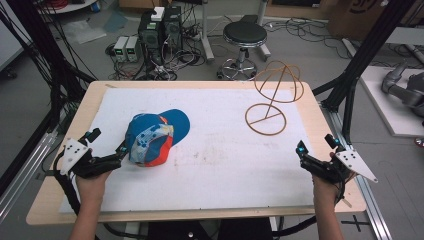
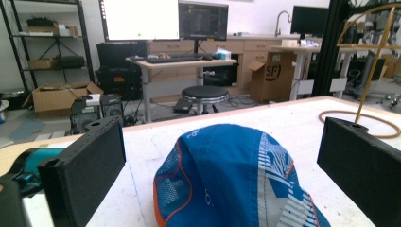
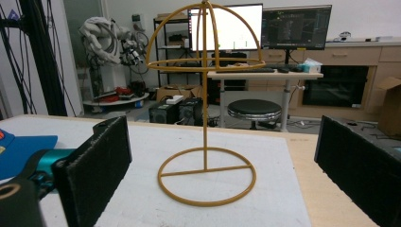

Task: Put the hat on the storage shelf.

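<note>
— Blue cloth with orange trim: that's the cap (image 1: 156, 138) sitting on the white mat (image 1: 215, 165), left of the middle, just off the tip of my left gripper (image 1: 121, 150).

— Are you holding it?

— Not that I can see. In the left gripper view the cap's crown (image 2: 236, 175) rises between my two black jaws, which stand wide apart with bare mat on either side. From above, the jaw tips come right up to the cap's edge; whether one brushes the fabric I can't tell.

— And the brim?

— It points away from me toward the far side of the table (image 1: 45, 200). The left gripper view cuts off the cap's near edge at the bottom.

— Your other hand?

— My right gripper (image 1: 316, 148) rests near the right edge of the mat, jaws spread and holding nothing. Through them I see the gold wire hat stand (image 3: 205, 118), upright, well apart from the cap. Its ring base lies flat on the mat, its domed top partly lost against the monitors (image 3: 265, 26) behind.

— Anything else cut off?

— A sliver of the brim (image 3: 21, 146) shows at the left edge of the right gripper view.
</note>
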`<state>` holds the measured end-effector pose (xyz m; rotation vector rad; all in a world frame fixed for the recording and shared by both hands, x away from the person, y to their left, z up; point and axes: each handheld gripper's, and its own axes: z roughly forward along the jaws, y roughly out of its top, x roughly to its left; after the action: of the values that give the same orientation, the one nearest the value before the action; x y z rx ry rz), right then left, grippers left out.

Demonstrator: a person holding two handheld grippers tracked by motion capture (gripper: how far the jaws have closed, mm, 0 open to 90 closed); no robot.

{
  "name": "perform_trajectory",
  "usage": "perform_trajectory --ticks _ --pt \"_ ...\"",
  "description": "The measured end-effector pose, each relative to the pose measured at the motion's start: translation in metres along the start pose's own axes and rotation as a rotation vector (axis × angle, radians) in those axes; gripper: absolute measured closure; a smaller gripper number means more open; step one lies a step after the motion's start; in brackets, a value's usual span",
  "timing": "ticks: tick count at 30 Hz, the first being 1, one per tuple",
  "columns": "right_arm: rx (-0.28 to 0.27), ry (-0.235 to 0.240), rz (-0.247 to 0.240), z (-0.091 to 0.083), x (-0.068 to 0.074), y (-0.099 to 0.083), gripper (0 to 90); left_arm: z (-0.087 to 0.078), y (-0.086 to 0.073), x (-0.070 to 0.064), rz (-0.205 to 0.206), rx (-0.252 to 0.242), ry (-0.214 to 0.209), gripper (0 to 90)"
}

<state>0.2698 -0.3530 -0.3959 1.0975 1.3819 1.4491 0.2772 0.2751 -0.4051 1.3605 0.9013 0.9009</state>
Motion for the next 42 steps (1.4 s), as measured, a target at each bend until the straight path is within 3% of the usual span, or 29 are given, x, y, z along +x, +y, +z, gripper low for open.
perform_trajectory --ticks 4,7,13,21,23,25,29,33,37,42 --pt "-0.002 0.001 -0.005 -0.001 0.0 0.0 4.3 0.008 0.0 -0.003 -0.005 0.017 -0.01 2.1" --pt "0.002 -0.003 -0.004 -0.002 0.0 -0.001 4.3 0.016 0.0 -0.007 -0.015 0.031 -0.051 2.2" --pt "0.006 -0.007 -0.009 -0.006 -0.002 -0.001 4.3 0.03 -0.004 -0.009 -0.014 0.072 -0.066 2.2" --pt "0.002 -0.022 -0.015 -0.012 -0.005 -0.001 4.3 0.041 -0.009 -0.008 -0.018 0.095 -0.048 3.4" --pt "0.005 -0.022 -0.012 -0.014 -0.005 -0.001 4.3 0.044 -0.011 -0.01 -0.011 0.106 -0.05 7.1" --pt "0.004 -0.028 -0.009 -0.015 -0.005 -0.001 4.3 0.049 -0.014 -0.014 0.008 0.123 -0.034 10.2" --pt "0.007 -0.024 -0.011 -0.015 -0.005 0.0 4.3 0.056 -0.016 -0.018 0.019 0.16 -0.046 10.8" --pt "0.006 -0.027 -0.013 -0.015 -0.006 -0.001 4.3 0.06 -0.017 -0.019 0.012 0.189 -0.041 11.3" --pt "0.01 -0.027 -0.015 -0.015 -0.005 -0.001 4.3 0.063 -0.019 -0.021 0.032 0.225 -0.026 19.5" --pt "0.013 -0.029 -0.004 -0.015 -0.005 -0.001 4.3 0.062 -0.018 -0.02 0.021 0.219 -0.015 29.5"
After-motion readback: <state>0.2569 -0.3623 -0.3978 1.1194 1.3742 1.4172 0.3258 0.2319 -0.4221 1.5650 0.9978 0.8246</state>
